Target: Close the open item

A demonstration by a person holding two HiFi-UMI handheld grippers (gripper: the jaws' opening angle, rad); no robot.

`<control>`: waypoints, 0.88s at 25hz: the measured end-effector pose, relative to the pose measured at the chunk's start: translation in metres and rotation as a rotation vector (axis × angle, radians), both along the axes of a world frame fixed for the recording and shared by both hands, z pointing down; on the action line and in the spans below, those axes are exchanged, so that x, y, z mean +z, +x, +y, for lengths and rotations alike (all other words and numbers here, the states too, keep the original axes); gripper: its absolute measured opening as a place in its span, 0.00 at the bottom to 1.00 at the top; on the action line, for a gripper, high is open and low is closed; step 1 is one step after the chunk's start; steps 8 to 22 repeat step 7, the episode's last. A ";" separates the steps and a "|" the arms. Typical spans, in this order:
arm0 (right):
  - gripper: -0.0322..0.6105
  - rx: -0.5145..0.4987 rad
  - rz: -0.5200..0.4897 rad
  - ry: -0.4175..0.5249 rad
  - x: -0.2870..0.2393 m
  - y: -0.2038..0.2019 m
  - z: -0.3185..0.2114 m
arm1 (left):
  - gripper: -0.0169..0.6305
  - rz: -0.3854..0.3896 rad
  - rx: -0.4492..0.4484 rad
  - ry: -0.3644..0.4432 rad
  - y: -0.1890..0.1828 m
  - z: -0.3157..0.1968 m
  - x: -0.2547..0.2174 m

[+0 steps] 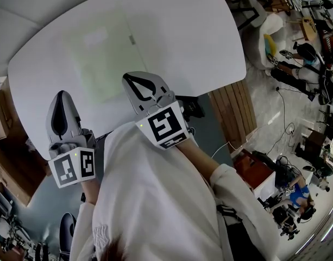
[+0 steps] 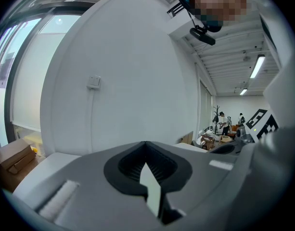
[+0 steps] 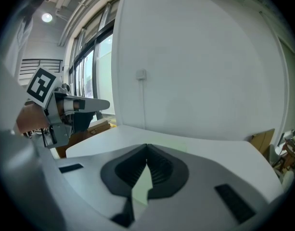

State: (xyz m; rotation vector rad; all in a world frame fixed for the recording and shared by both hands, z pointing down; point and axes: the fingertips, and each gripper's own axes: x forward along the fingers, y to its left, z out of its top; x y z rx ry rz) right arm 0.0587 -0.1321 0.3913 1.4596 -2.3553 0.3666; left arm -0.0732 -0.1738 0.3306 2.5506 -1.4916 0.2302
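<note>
- No closing step is being carried out at this moment. The left gripper (image 1: 60, 105) and the right gripper (image 1: 138, 83) are being held side by side over the near edge of the broad white table with rounded corners (image 1: 182, 48). This is being judged as a waiting pose, either ahead of the approach or with the work already done; which of the two cannot be told.
- The left gripper's fingers (image 2: 113, 153) are being kept fully together, tips meeting, with nothing pinched between them.
- The right gripper's fingers (image 3: 176, 160) are likewise being kept together at the tips. Only the table surface is being seen through the gap behind them, so nothing is being held.
- The open item is not being shown in any view. Only a faint pale green rectangular patch (image 1: 104, 56) is being seen on the table top, and beyond it a plain white wall with a small wall switch (image 2: 93, 82). Where the item lies relative to the fingers therefore cannot be told.
- The next move is being judged to call first for the item to be brought into sight. A gripper then has to be carried to its open lid, door or flap, which could be pushed with shut tips or taken between opened fingers.
</note>
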 end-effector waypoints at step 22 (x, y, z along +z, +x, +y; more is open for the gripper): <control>0.06 -0.005 0.001 -0.002 0.000 0.002 0.001 | 0.04 0.000 -0.001 -0.002 0.002 0.001 0.000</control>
